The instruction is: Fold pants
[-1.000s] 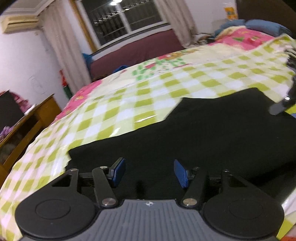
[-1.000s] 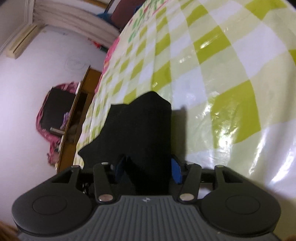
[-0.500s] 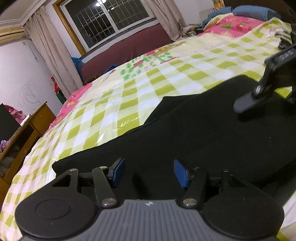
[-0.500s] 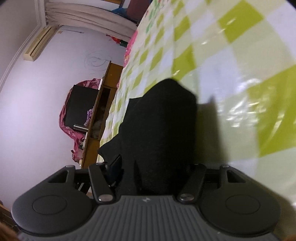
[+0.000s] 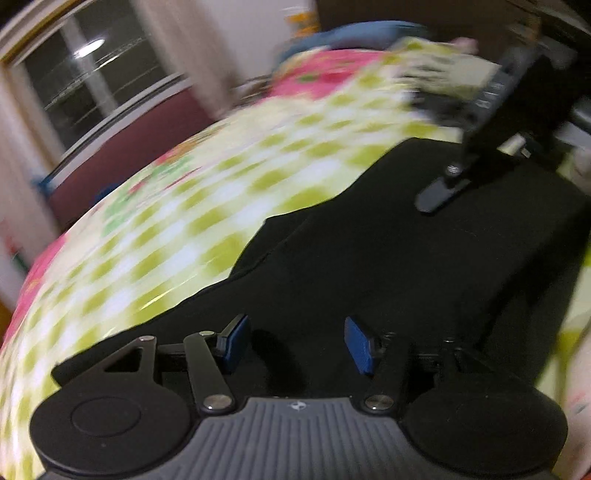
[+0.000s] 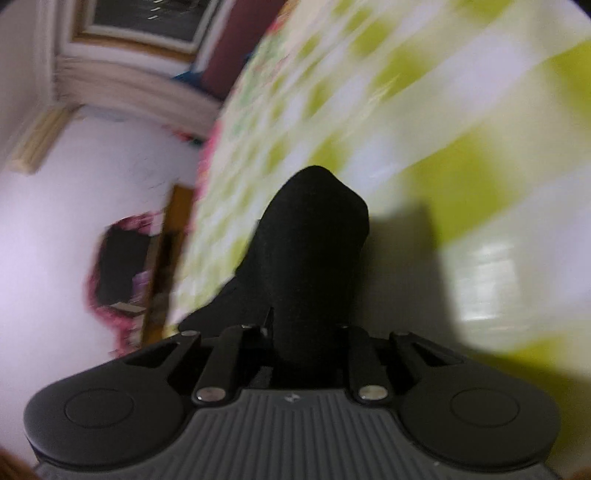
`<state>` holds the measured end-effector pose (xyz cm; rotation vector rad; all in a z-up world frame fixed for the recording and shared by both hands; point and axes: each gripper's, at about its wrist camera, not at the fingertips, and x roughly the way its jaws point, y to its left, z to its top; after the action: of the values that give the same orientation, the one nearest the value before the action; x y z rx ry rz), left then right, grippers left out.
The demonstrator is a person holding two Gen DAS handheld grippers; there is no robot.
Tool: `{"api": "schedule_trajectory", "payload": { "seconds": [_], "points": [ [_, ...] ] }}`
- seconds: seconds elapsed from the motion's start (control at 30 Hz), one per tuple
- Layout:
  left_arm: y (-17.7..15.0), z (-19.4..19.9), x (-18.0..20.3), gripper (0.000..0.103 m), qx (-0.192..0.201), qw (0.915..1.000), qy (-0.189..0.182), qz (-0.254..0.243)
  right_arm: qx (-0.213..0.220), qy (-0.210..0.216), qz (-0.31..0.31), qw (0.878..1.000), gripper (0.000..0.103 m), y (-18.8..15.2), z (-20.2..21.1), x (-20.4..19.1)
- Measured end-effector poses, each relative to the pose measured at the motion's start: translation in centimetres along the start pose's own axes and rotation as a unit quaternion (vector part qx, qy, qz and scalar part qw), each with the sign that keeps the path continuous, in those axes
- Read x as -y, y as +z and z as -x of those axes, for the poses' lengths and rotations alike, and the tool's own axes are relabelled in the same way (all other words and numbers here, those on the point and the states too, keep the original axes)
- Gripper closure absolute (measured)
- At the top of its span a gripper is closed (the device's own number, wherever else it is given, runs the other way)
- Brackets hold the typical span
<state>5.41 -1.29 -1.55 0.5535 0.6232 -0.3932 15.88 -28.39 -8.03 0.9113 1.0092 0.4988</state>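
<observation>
Black pants (image 5: 369,258) lie spread on the green-and-white checked bed cover (image 5: 184,240). My left gripper (image 5: 295,347) hovers low over their near edge. Its blue pads (image 5: 236,341) stand apart and are closing a little, with no cloth pinched between them. At the far right corner of the pants, a finger of my right gripper (image 5: 439,192) comes down onto the fabric. In the right wrist view a hump of the pants (image 6: 314,240) fills the gap of my right gripper (image 6: 306,328). Its jaws are closing on that cloth, which hides the pads.
The bed cover (image 6: 480,110) stretches far beyond the pants. A barred window (image 5: 92,74) and a maroon bench (image 5: 129,147) lie behind the bed, with blue pillows (image 5: 351,33) at its head. A wooden desk (image 6: 162,258) stands beside the bed.
The right gripper's jaws have drawn together around the black cloth and bunched it up. The left gripper has swept sideways along the pants, and the right gripper now shows closer in its view.
</observation>
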Motion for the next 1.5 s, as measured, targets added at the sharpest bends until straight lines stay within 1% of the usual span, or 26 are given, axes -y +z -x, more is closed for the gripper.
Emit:
{"api": "schedule_trajectory", "payload": {
  "seconds": [0.07,0.1,0.17,0.23,0.3,0.37,0.43,0.47,0.5,0.53,0.57,0.6,0.63,0.67,0.73,0.83,0.87,0.93,0.97,1.0,1.13,1.17,1.23,1.27,1.4,1.5],
  "points": [
    [1.3,0.1,2.0,0.032,0.016,0.9992,-0.015,-0.033,0.019,-0.016,-0.008,1.0,0.084,0.2,2.5,1.2],
    [2.0,0.4,2.5,0.032,0.025,0.9988,-0.019,-0.039,0.029,-0.017,-0.012,0.999,0.084,0.2,3.7,1.7],
    [3.6,0.7,3.0,0.031,0.045,0.9982,-0.02,-0.034,0.045,-0.021,-0.007,0.999,0.081,-0.1,4.9,2.1],
    [4.8,0.4,3.2,0.031,0.051,0.9982,-0.011,-0.027,0.047,-0.028,-0.012,0.998,0.079,-0.4,4.7,2.4],
    [5.2,-1.2,3.5,0.031,0.032,0.9991,0.004,-0.028,0.05,-0.024,-0.026,0.998,0.078,-0.6,4.7,3.1],
    [4.2,-3.2,3.8,0.03,-0.018,0.9995,-0.001,-0.027,0.053,-0.021,-0.037,0.998,0.078,-0.5,5.3,3.6],
    [3.9,-2.9,3.4,0.031,-0.022,0.9997,0.001,-0.012,0.056,-0.025,-0.029,0.998,0.077,-0.8,5.7,3.3],
    [4.1,-2.1,3.3,0.031,-0.011,0.9999,0.007,-0.005,0.059,-0.036,-0.011,0.998,0.076,-1.1,5.6,2.6],
    [4.3,-1.0,3.2,0.03,0.013,0.9998,0.011,0.002,0.06,-0.048,0.005,0.997,0.069,-1.2,5.5,2.2],
    [4.3,-0.2,3.1,0.026,0.035,0.9993,0.015,0.006,0.058,-0.053,0.009,0.997,0.065,-1.1,4.9,1.7],
    [4.2,-0.3,3.0,0.02,0.038,0.9989,0.024,0.009,0.051,-0.055,0.006,0.997,0.06,-1.2,4.7,1.7],
    [3.9,-1.0,2.9,0.019,0.017,0.9994,0.028,0.008,0.04,-0.059,0.003,0.997,0.057,-1.3,4.3,1.8],
    [3.3,-1.9,2.8,0.018,-0.009,0.9996,0.026,0.005,0.036,-0.067,0.003,0.997,0.057,-1.4,4.3,1.7],
    [2.4,-2.3,2.6,0.018,-0.015,0.9995,0.026,0.007,0.037,-0.071,0.007,0.997,0.057,-1.5,4.4,1.5],
    [1.9,-0.8,2.1,0.018,0.003,0.9993,0.03,0.023,0.039,-0.08,0.012,0.996,0.057,-1.8,4.8,1.2],
    [1.8,2.1,1.6,0.018,0.048,0.9969,0.055,0.028,0.04,-0.097,0.015,0.994,0.057,-2.2,4.7,1.2],
    [1.6,2.0,1.5,0.017,0.039,0.9974,0.055,0.026,0.04,-0.104,0.012,0.994,0.057,-2.1,4.5,1.1],
    [0.3,0.1,1.5,0.017,-0.016,0.9992,0.03,0.021,0.044,-0.112,0.007,0.993,0.059,-2.1,4.6,1.0],
    [-0.6,-0.8,1.7,0.017,-0.029,0.9987,0.031,0.027,0.045,-0.116,0.006,0.992,0.062,-2.1,4.7,0.8],
    [-0.8,-0.7,1.8,0.017,-0.028,0.9985,0.034,0.031,0.046,-0.118,0.007,0.992,0.066,-2.2,4.7,0.5],
    [0.1,1.5,1.6,0.017,0.011,0.9983,0.046,0.034,0.062,-0.119,0.014,0.991,0.071,-2.6,5.3,-0.7],
    [0.0,1.6,1.7,0.017,0.006,0.9984,0.045,0.035,0.066,-0.119,0.014,0.991,0.072,-2.6,5.3,-0.9],
    [-0.7,0.4,1.6,0.017,-0.034,0.998,0.025,0.046,0.066,-0.134,0.02,0.989,0.072,-2.6,5.1,-1.5],
    [-0.9,-0.1,1.3,0.017,-0.04,0.9976,0.022,0.051,0.063,-0.137,0.021,0.988,0.073,-2.6,4.9,-1.8],
    [-0.5,1.3,-0.3,0.018,-0.014,0.9958,0.023,0.087,0.074,-0.135,0.046,0.987,0.074,-2.9,5.5,-4.6],
    [-1.1,0.4,-0.8,0.018,-0.036,0.9947,0.018,0.095,0.077,-0.131,0.071,0.986,0.076,-2.8,5.3,-7.9]
  ]
}}
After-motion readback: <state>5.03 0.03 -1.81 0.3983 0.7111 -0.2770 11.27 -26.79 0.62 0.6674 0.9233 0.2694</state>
